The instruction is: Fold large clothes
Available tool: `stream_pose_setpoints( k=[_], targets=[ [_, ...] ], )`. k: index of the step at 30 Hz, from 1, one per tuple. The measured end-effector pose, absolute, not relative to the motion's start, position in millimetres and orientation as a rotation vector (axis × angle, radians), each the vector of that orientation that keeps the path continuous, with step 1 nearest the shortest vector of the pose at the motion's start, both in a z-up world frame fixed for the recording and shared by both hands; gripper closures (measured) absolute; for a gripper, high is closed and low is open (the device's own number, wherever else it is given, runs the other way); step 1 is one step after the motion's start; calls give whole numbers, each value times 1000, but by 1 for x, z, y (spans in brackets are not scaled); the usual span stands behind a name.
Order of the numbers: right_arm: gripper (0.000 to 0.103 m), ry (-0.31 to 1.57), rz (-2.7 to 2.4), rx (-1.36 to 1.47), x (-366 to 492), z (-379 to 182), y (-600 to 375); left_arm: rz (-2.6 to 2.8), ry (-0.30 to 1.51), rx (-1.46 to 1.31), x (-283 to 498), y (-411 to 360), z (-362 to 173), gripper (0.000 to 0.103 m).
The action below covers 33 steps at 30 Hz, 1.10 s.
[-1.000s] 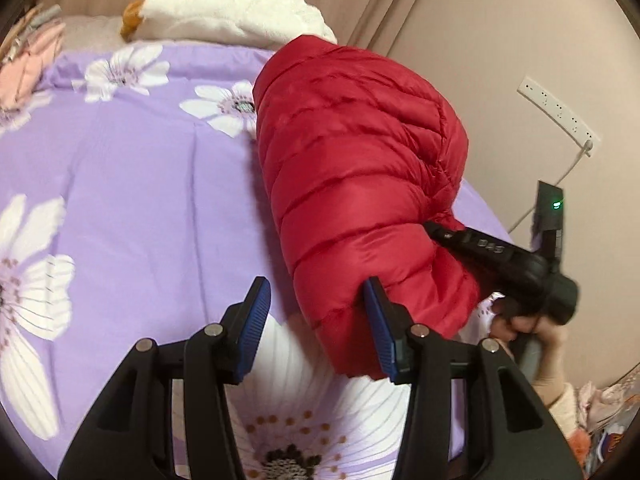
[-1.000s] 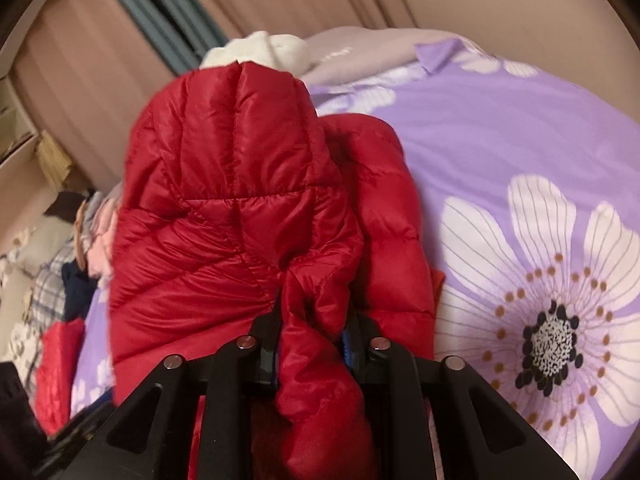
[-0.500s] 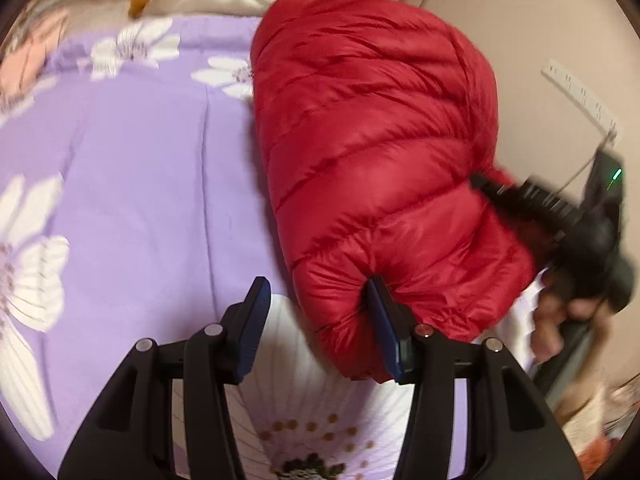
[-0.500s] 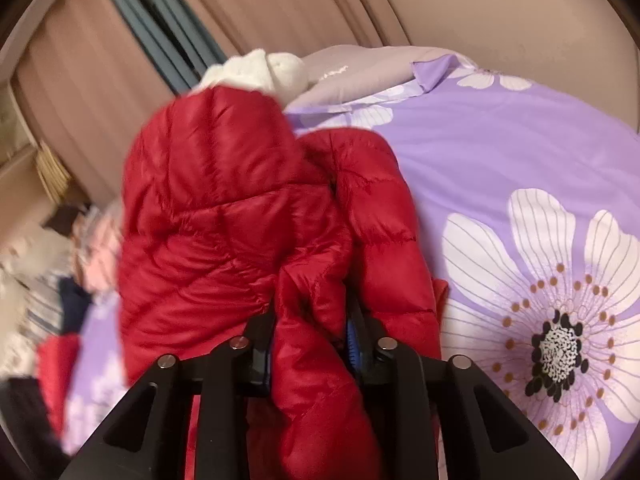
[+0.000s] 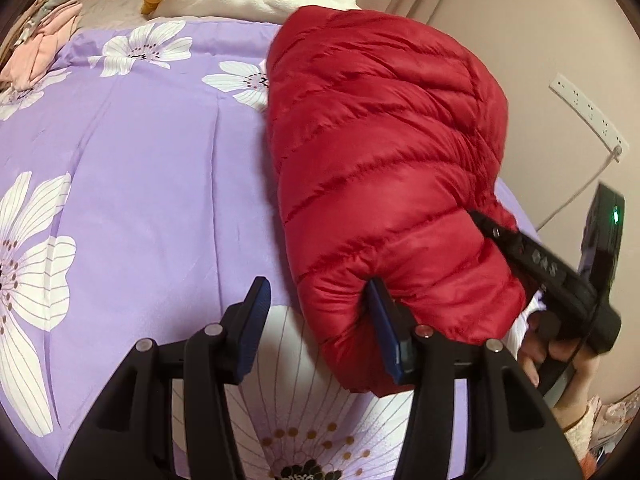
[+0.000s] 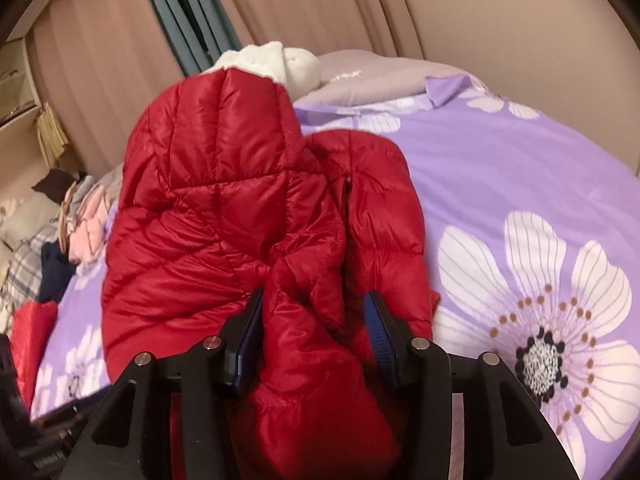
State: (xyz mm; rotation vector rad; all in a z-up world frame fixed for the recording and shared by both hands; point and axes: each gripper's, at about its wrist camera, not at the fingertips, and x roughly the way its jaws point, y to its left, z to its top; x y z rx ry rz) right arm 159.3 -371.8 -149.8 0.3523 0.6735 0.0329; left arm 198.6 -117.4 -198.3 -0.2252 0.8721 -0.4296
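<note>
One red puffer jacket (image 5: 384, 184), bundled at right of centre in the left view, lying on the purple flowered bed (image 5: 160, 184). Left tongs (image 5: 316, 320): spread wide, gripping nothing, right finger dug into the hem. Right tongs (image 6: 312, 336): parted, a fold of jacket loose between the pads. Advice: regrip low, press out air, square the edges.
</note>
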Motion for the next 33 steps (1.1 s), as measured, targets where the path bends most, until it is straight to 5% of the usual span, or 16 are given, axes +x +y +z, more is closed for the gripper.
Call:
stream_pose_setpoints(
  k=[21, 33],
  targets=[
    [60, 681, -34, 79, 165, -160, -349, -298, 798, -114, 230, -129, -197, 56],
    [43, 664, -6, 233, 167, -155, -366, -256, 784, -40, 226, -133, -201, 56]
  ],
)
